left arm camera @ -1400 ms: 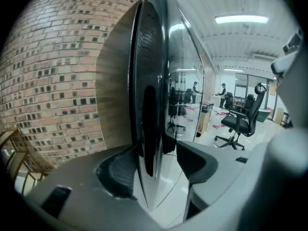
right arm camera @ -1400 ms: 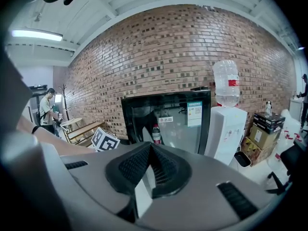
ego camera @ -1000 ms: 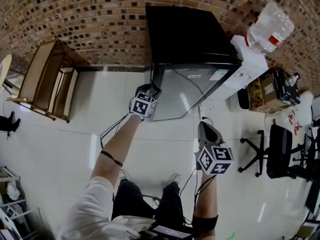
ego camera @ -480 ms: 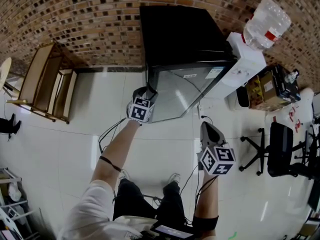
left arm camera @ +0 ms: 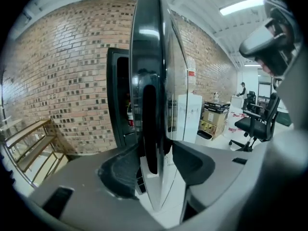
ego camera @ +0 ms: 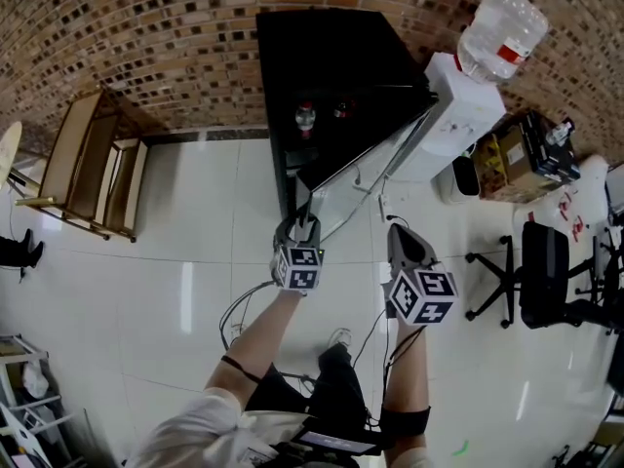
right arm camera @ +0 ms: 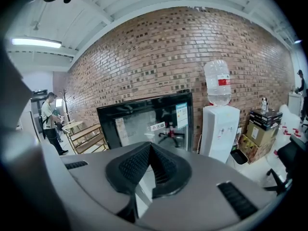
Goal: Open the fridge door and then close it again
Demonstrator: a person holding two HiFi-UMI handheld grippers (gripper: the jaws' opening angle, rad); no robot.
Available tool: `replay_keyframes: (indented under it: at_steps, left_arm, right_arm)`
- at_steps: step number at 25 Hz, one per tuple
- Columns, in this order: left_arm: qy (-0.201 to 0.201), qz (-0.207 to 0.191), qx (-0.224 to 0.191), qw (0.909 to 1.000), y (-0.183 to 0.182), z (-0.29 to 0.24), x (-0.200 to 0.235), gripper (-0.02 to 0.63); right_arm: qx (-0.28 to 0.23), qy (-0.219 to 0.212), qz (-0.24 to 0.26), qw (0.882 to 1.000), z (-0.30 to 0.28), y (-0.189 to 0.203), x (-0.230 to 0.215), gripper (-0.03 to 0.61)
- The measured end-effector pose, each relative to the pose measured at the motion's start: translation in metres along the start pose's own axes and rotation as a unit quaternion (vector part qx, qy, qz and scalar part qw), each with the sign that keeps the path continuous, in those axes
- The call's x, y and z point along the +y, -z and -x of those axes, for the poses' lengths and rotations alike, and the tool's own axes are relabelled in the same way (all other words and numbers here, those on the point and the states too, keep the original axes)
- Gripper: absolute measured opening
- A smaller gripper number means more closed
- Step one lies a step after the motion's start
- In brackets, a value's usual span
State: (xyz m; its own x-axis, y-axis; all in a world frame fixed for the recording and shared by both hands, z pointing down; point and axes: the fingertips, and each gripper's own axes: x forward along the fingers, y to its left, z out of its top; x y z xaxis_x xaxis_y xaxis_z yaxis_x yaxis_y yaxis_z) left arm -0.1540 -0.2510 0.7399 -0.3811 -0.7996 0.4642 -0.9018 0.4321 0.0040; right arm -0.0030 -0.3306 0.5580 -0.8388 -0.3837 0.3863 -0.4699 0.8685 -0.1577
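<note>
The black fridge (ego camera: pixel 322 57) stands against the brick wall with its glass door (ego camera: pixel 366 164) swung out wide. The door's free edge (left arm camera: pixel 151 105) sits between the pads of my left gripper (ego camera: pixel 300 222), which clamp it on both sides; the jaws have just been closing on that edge. Bottles (ego camera: pixel 305 117) show inside the opened cabinet. My right gripper (ego camera: pixel 398 234) hangs in the air to the right of the door, shut and empty, pointing at the door's glass front (right arm camera: pixel 144 119). In the right gripper view its pads (right arm camera: pixel 137 165) meet.
A white water dispenser (ego camera: pixel 458 105) with a bottle on top stands just right of the fridge, close behind the opened door. A wooden rack (ego camera: pixel 93 159) is at the left wall. Boxes (ego camera: pixel 522 159) and an office chair (ego camera: pixel 541 281) are at the right. A person (right arm camera: pixel 50 119) stands far left.
The fridge door has swung from nearly closed to wide open. My left gripper moved back toward the person with the door edge. The right gripper shifted slightly up.
</note>
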Motion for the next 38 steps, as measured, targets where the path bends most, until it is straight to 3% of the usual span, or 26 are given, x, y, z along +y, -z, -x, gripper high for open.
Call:
replay_keyframes:
  at_steps: [5,10,16,20,23,31,34,38]
  left_arm:
    - [-0.034,-0.005,0.001,0.9994,0.013,0.030,-0.061,0.181]
    - [-0.040,-0.006,-0.003,0.9992,0.024,0.047,-0.133,0.175]
    - [-0.021,-0.013,-0.005,0.9997,0.027,0.054,-0.207,0.200]
    - [0.018,-0.018,-0.005,0.9997,0.022,0.043,-0.251,0.252]
    - [0.030,-0.022,-0.007,0.9993,0.017,0.036,-0.278,0.244]
    - [0.044,-0.044,-0.003,0.9980,0.017,0.032,-0.300,0.239]
    - [0.085,-0.058,0.000,0.9947,0.016,0.053,-0.299,0.291]
    - [0.141,-0.042,-0.027,0.9887,-0.014,0.128,-0.275,0.298]
  right_arm:
    - [0.001,0.010,0.001,1.000,0.031,0.000,-0.029,0.015]
    - [-0.002,0.025,-0.011,1.000,0.065,0.007,-0.076,0.015]
    - [-0.002,0.039,-0.017,0.999,0.093,0.011,-0.126,0.015]
    - [0.004,0.044,-0.012,0.999,0.102,0.014,-0.151,0.015]
    - [0.010,0.045,-0.009,0.999,0.107,0.018,-0.168,0.015]
    - [-0.009,0.047,-0.011,0.999,0.123,0.008,-0.183,0.017]
    - [-0.040,0.042,0.007,0.998,0.140,-0.026,-0.168,0.017]
    - [-0.087,0.023,0.036,0.995,0.167,-0.085,-0.128,0.017]
